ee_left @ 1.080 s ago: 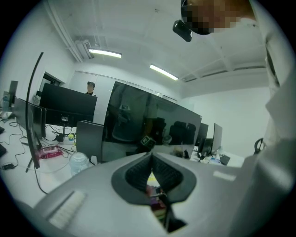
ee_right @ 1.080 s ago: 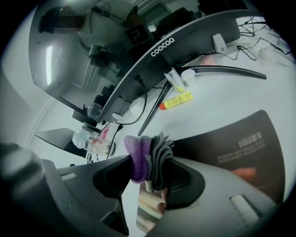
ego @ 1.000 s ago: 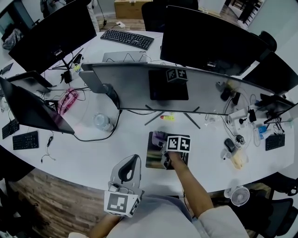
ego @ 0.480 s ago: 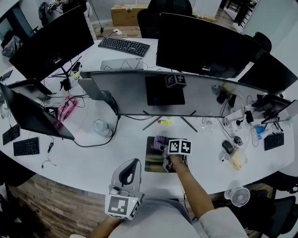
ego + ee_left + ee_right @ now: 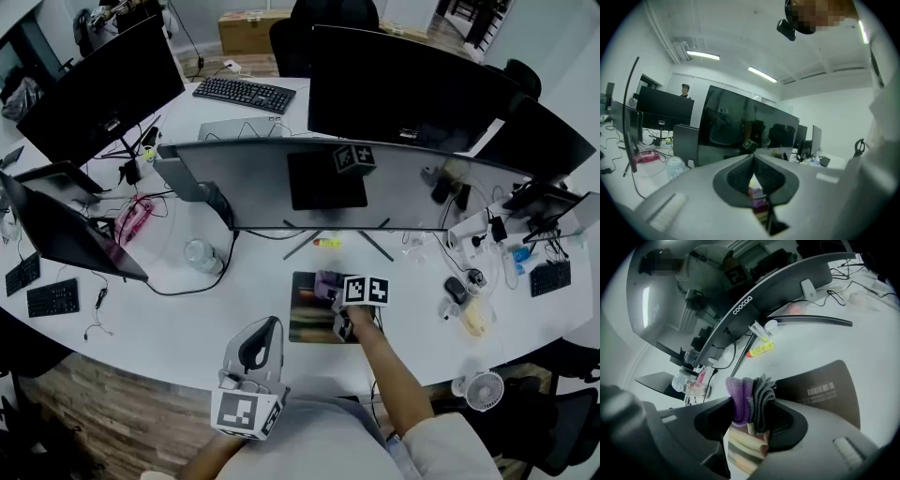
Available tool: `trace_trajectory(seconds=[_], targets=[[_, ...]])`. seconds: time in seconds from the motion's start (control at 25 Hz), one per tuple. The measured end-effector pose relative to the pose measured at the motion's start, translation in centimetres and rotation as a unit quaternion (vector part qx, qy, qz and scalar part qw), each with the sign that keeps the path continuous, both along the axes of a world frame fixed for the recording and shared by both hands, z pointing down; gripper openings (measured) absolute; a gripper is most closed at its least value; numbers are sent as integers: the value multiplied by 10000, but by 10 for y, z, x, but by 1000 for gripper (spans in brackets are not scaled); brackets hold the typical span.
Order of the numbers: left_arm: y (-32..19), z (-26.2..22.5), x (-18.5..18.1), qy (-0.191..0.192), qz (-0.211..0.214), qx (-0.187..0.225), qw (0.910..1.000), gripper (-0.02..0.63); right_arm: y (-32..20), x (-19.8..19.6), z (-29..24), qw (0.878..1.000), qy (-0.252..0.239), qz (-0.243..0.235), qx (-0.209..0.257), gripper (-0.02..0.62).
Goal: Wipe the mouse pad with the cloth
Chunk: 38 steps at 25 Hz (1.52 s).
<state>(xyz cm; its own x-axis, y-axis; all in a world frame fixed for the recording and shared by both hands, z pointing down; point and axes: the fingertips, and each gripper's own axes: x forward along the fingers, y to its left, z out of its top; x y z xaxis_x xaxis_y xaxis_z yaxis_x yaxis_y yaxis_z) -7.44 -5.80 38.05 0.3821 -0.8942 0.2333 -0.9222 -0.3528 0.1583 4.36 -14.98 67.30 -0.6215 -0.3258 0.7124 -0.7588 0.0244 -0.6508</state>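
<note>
Your right gripper [image 5: 751,420] clamps one purple-and-grey cloth [image 5: 749,397] onto the single mouse pad [image 5: 307,319]. Your left gripper [image 5: 753,176], jaws together and empty, hovers near-left.

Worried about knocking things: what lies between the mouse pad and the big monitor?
A small yellow tube lies beyond the mouse pad, between the stand legs; head and right gripper views show it.

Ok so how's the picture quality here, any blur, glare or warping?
Head view: even light, sharp, though the desk bows from wide-angle warping. Left gripper view: heavy fisheye with dark corners, bright ceiling lights, reflections across the monitor. Right gripper view: fisheye too; the cloth in the right claw is crisp, while the mouse pad right under it smears into blur.
</note>
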Motion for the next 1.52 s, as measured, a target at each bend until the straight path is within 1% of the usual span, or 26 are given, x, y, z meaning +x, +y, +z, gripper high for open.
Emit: trace_trajectory(seconds=[0.36, 0.64, 0.84, 1.52], targets=[[2, 1, 5, -3, 46, -6, 10000, 0, 2, 16, 1, 10000, 44, 66, -59, 201], [2, 5, 7, 22, 50, -52, 10000, 0, 3, 28, 2, 9998, -15, 148, -154, 201], [2, 5, 14, 34, 129, -61, 9999, 0, 3, 38, 2, 9996, -62, 185, -212, 201], [1, 9, 26, 31, 260, -74, 9996, 0, 3, 76, 4, 9990, 8, 322, -308, 201]])
